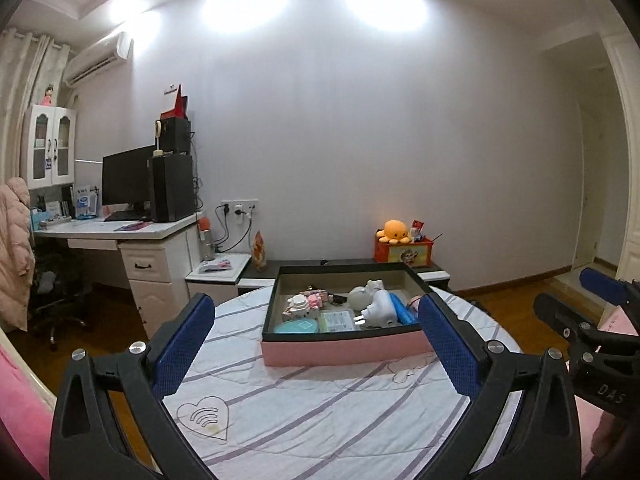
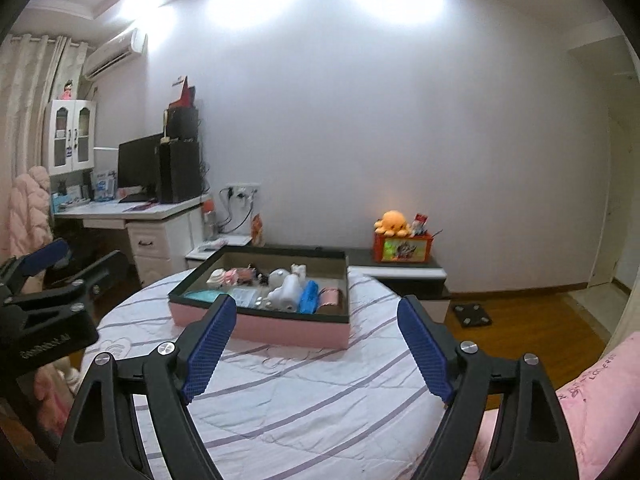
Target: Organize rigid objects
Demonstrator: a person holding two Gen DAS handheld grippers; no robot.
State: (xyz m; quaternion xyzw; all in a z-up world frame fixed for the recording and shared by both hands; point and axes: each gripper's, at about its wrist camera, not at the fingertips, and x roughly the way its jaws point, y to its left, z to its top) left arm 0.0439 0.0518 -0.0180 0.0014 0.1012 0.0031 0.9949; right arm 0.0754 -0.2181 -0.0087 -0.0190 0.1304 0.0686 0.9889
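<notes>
A pink box with a dark rim (image 1: pixel 340 350) (image 2: pixel 280 330) sits on a round table covered with a striped white cloth (image 1: pixel 300 408) (image 2: pixel 312 400). Inside lie several small items: a white plug adapter (image 1: pixel 378 308) (image 2: pixel 286 292), a blue roll (image 1: pixel 402 308) (image 2: pixel 309 297), a teal round case (image 1: pixel 298 326), a pink and white toy (image 1: pixel 306 304) (image 2: pixel 230 276). My left gripper (image 1: pixel 316 316) is open and empty, just in front of the box. My right gripper (image 2: pixel 316 316) is open and empty, short of the box.
A white desk with a monitor and computer tower (image 1: pixel 168 188) stands at the left. A low dark cabinet (image 2: pixel 400 272) behind the table carries an orange box with a plush octopus (image 1: pixel 394 232) (image 2: pixel 392 222). A scale (image 2: pixel 472 314) lies on the wood floor.
</notes>
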